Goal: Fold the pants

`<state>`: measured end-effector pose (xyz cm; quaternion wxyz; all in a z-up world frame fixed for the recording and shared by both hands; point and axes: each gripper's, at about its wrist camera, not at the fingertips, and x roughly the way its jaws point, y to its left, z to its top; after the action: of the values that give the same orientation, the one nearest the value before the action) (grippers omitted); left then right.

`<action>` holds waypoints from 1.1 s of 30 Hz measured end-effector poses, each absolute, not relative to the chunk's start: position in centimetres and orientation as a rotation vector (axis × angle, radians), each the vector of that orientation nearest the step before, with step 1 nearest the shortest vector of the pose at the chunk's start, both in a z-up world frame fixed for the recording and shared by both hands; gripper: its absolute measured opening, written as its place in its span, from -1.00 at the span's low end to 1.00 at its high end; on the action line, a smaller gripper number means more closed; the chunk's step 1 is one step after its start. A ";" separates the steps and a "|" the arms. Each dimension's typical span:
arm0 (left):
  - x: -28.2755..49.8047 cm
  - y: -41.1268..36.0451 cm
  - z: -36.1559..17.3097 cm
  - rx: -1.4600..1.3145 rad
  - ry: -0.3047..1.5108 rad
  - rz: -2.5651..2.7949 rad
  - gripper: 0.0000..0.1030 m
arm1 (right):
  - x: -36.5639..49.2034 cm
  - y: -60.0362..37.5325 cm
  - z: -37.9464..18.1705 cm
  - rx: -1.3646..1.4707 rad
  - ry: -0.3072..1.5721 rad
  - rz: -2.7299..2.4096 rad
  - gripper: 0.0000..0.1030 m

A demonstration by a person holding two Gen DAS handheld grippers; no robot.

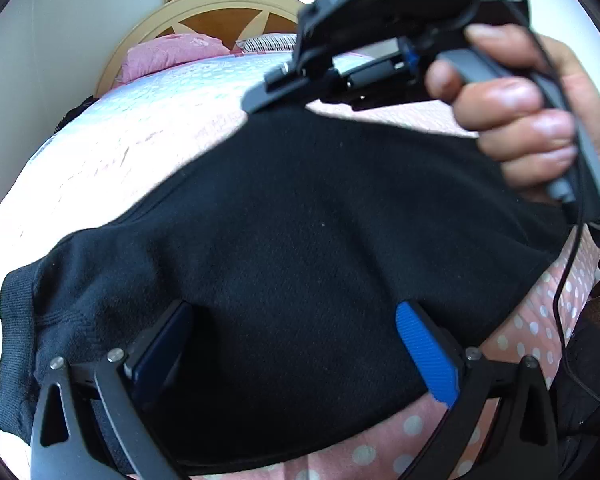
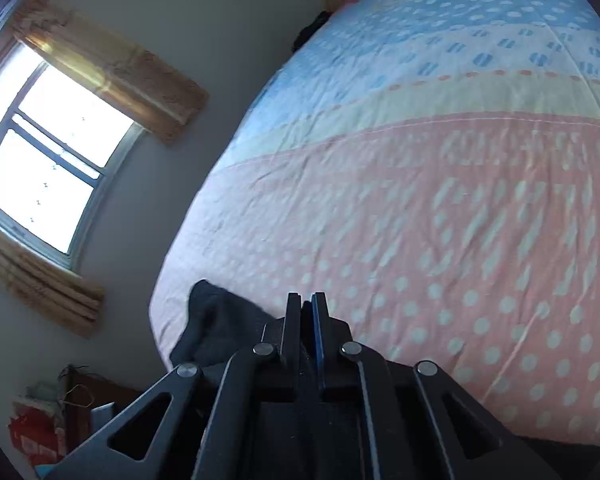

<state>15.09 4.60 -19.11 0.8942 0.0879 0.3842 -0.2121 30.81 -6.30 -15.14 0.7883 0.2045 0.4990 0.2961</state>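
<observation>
- Starting nearest the left wrist camera, the left gripper (image 1: 296, 344) is seen with its fingers spread wide over the black pants (image 1: 300, 240); the blue pad (image 1: 426, 354) at 5 o'clock and the dark pad at 7 o'clock rest on or just above the cloth, and nothing is pinched between them
- The pants are laid on the bedspread (image 1: 140, 128) as a compact, broad dark bundle, with a ribbed edge, cuff or waistband, shown at 9 o'clock
- Further off, at 1 o'clock, the right gripper (image 1: 260, 100) is held by a hand (image 1: 532, 120) above the far edge of the pants
- In the right wrist view its fingers are pressed together; whether cloth is caught there cannot be told, though a dark fold of the pants (image 2: 216, 320) lies beside it at 7 o'clock
- The bundle is judged to be folded at least once already; a final fold or a smoothing may be left, but the layer count cannot be read
- Farthest away, a pink pillow (image 1: 172, 54) and the headboard (image 1: 220, 4) are seen at 12 o'clock
</observation>
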 end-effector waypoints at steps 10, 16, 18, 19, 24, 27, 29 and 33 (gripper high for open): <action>15.3 3.9 -19.2 0.184 0.787 -0.433 1.00 | 30.5 -10.6 -15.5 0.509 1.010 0.621 -0.86; 15.6 4.5 -19.5 0.172 0.780 -0.438 1.00 | 26.7 -13.0 -13.7 0.449 0.998 0.648 -0.03; 15.6 4.8 -19.5 0.164 0.779 -0.443 1.00 | 25.3 -12.9 -14.4 0.406 1.026 0.661 -0.03; 15.6 4.8 -19.5 0.166 0.778 -0.444 1.00 | 24.6 -13.2 -15.0 0.404 1.050 0.650 -0.03; 15.2 5.0 -19.5 0.205 0.788 -0.464 1.00 | 22.8 -16.3 -17.3 0.340 1.111 0.544 -0.03; 15.4 5.7 -19.4 0.214 0.801 -0.485 1.00 | 22.3 -18.9 -17.8 0.365 1.116 0.516 -0.03; 15.5 6.4 -19.4 0.192 0.809 -0.486 1.00 | 21.4 -19.9 -17.0 0.351 1.090 0.491 -0.03; 15.1 7.0 -18.5 0.162 0.778 -0.474 1.00 | 18.0 -19.2 -15.9 0.416 1.075 0.685 -0.03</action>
<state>15.08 7.03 -18.54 0.8949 0.0782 0.3751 -0.2288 17.96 -19.22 -15.89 0.7835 0.1926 0.4983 0.3173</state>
